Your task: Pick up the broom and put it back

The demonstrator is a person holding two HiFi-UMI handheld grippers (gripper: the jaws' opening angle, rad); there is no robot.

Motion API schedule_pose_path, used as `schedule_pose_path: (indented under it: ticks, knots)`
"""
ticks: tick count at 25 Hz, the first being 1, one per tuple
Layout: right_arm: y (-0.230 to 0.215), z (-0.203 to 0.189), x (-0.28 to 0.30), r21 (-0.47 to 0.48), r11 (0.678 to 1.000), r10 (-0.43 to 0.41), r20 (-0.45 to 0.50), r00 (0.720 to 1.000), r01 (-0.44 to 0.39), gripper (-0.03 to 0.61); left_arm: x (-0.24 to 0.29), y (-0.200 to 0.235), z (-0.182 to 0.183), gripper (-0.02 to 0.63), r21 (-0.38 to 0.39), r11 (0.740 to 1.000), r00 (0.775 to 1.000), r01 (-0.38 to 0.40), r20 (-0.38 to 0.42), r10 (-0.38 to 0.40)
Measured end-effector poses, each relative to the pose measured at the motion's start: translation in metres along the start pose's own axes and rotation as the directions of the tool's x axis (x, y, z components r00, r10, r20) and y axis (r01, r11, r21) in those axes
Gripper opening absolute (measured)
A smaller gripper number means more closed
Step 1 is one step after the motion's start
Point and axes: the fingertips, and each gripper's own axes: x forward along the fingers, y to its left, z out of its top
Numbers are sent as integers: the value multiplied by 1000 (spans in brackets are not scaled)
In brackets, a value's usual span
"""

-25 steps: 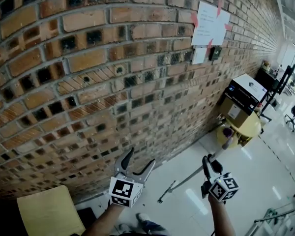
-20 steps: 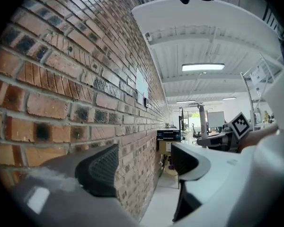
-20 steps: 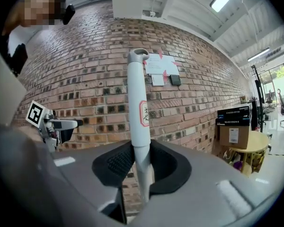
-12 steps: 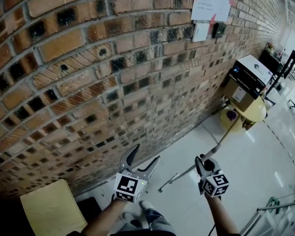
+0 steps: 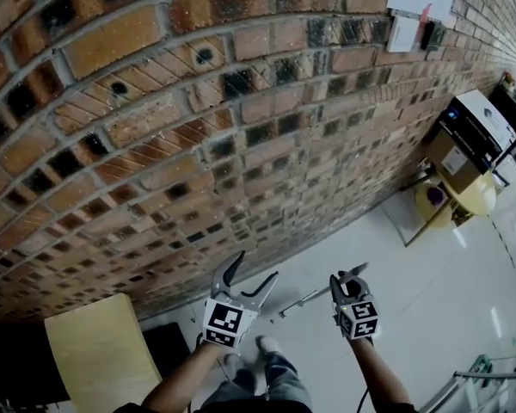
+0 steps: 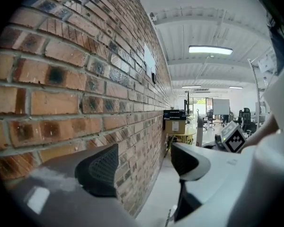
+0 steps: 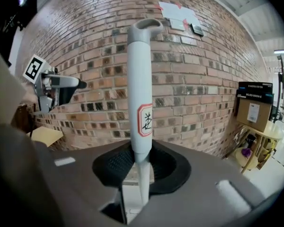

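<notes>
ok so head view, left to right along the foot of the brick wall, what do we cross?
Pale yellow board → left gripper, jaws apart and empty → broom, its bare shaft → right gripper, shut on the broom → round yellow table beside the wall.

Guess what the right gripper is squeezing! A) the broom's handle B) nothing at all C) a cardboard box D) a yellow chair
A: in the right gripper view, the right gripper has its pads shut on the grey broom handle, which sticks up from between them.
</notes>
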Motion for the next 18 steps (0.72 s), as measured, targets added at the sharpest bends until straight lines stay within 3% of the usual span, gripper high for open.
schedule_pose_path:
  ticks: [11, 18]
  knots:
    - [52, -82, 130, -14, 996, 78, -204, 976, -83, 86, -26, 53, -57, 350, -77, 989, 989, -130, -77, 124]
    - [66, -69, 212, 38, 996, 80, -148, 986, -75, 89, -42, 80, -74, 350, -109, 976, 980, -190, -85, 181]
